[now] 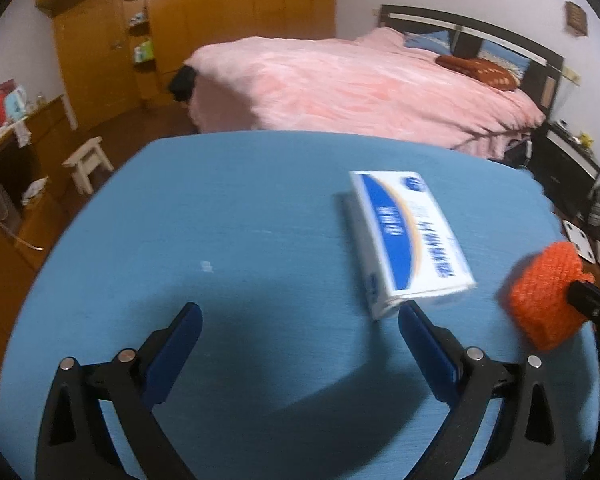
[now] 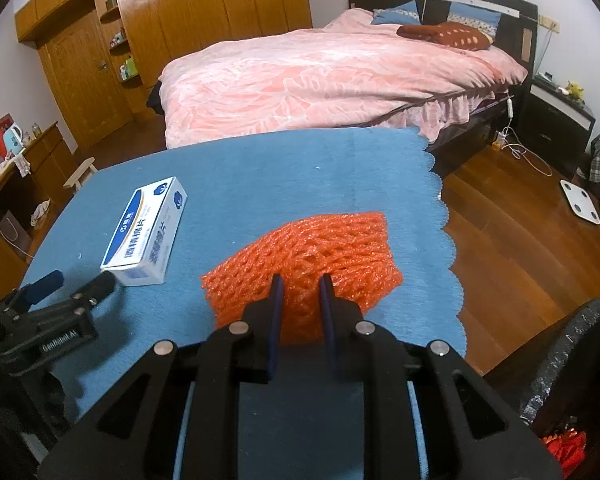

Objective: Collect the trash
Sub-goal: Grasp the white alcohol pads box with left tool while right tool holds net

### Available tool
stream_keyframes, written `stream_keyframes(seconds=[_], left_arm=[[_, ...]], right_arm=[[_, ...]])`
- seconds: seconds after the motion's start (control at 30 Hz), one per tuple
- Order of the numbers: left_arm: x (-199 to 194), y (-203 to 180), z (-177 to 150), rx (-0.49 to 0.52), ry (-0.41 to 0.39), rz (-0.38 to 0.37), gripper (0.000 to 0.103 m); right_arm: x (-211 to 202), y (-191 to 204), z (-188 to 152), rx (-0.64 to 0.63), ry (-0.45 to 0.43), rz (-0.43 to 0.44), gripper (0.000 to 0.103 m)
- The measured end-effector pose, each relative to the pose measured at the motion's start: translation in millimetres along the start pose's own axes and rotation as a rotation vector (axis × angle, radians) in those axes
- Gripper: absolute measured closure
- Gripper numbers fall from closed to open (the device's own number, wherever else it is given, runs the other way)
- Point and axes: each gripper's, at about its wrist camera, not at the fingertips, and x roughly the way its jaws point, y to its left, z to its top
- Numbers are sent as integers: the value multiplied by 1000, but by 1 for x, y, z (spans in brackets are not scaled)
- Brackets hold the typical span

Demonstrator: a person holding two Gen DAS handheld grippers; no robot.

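Orange foam net sits pinched between our right gripper's narrow fingers, resting on the blue tabletop. We note a box at ten o'clock of the net, lying flat. Our left gripper stands wide, empty, its right finger just beside the box's near corner.

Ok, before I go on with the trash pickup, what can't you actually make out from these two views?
- Blue-and-white box: motion blur in the left wrist view makes its lettering unreadable.
- Orange foam net: the right claw covers its near part in the right wrist view, so the pinched part is hidden.
- Trash bin with black liner: cut off by the lower right edge; its contents are mostly unseen.
- Left claw: open near the box; contact unclear.
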Motion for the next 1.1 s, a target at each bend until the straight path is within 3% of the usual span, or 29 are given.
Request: stream_keyframes(seconds=[0.27,0.47,0.57,0.67,0.93,1.03,1.07,1.1], left_arm=[[-6,-21,6,28,-16,-140,6],[10,-36,16,23,-6,-136,7],[16,-40,18,41,12,-123,17],[20,-40,18,29,29,-129,19],[29,-44,26,22,34,-110,19],[34,-43,25,22,53,-109,37],[32,-42,25,20,47,-113,49],[31,-41,25,18,44,-123,48]], right_arm=[[1,-2,4,11,-6,-7,85],[2,-8,2,27,0,-11,85],[3,-9,1,34,3,-7,85],[4,-7,1,31,6,-3,85],[5,-9,1,37,8,1,85],[5,-10,2,37,6,4,85],[5,-10,2,37,5,5,85],[4,-10,2,36,5,6,85]])
